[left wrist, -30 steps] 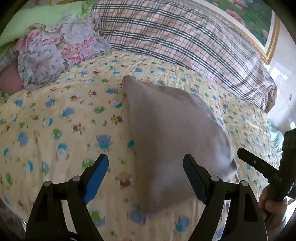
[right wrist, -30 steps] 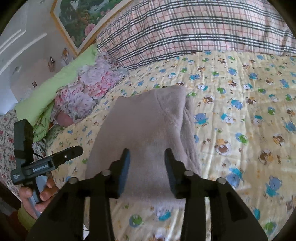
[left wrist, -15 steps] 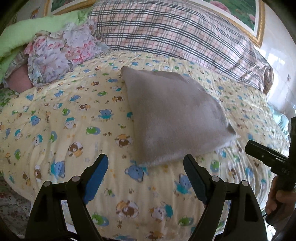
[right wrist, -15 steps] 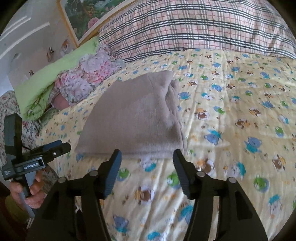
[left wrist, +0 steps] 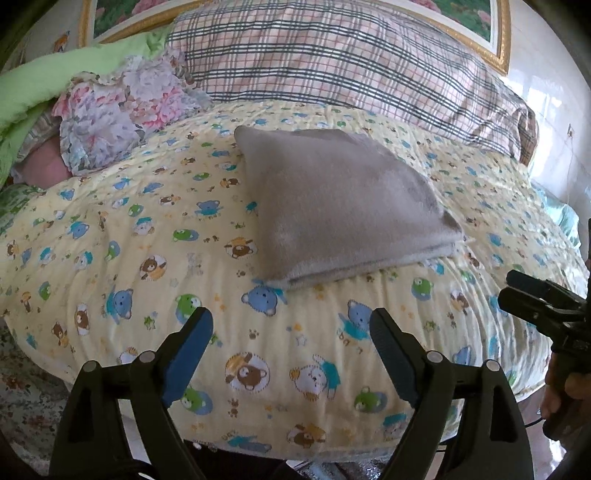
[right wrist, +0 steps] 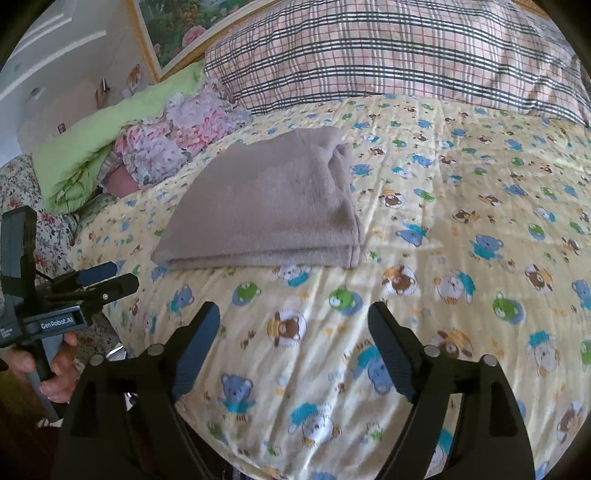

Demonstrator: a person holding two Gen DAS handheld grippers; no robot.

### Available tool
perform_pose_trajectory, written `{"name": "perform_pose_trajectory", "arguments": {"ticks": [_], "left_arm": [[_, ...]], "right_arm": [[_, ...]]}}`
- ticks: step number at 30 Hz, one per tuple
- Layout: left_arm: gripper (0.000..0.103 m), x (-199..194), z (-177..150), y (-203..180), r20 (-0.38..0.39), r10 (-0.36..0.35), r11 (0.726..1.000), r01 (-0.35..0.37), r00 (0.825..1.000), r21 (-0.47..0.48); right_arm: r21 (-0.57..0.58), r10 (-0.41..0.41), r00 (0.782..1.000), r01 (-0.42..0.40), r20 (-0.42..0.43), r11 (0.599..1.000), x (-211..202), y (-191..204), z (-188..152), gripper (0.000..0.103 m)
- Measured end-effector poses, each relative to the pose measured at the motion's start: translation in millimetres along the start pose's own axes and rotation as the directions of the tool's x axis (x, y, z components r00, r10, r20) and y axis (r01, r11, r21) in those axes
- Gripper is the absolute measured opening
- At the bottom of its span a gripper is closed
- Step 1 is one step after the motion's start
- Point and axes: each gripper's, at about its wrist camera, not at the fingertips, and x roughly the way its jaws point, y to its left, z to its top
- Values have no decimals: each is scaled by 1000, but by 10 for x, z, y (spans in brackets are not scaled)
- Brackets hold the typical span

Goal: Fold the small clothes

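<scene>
A folded grey fleece garment [left wrist: 343,206] lies flat on a yellow quilt [left wrist: 122,266] printed with cartoon bears, toward the quilt's middle and short of the plaid pillow [left wrist: 332,62] that runs along its far edge. The garment's layered folded edge faces the quilt's near edge; in the right wrist view the same garment [right wrist: 269,206] shows bunched folds along its right side. The left gripper [left wrist: 291,339] hangs above the quilt's near edge with its blue-padded fingers spread wide and nothing between them, apart from the garment. The right gripper [right wrist: 295,332] hangs likewise, fingers parted and empty, with printed quilt [right wrist: 461,206] between it and the cloth. Each camera catches the other gripper at the frame's side, held in a bare hand [right wrist: 55,369]. A floral-print bundle [left wrist: 122,114] and a green cover [left wrist: 33,85] sit at the quilt's far left corner, and a gilt-framed painting [left wrist: 495,26] is behind the pillow.
</scene>
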Motion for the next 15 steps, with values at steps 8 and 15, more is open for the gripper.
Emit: {"name": "perform_pose_trajectory", "arguments": {"ticks": [8,15], "left_arm": [[100,-69,-31,-59,57,30,999,-31,998,21],[102,46,97,-69,42,60,997,-61,997,36]], "right_arm": [[-81,20,999,-17,32,997,-5,147,-18,95],[-116,21,998,-15,52,993,127,211,143,99]]}}
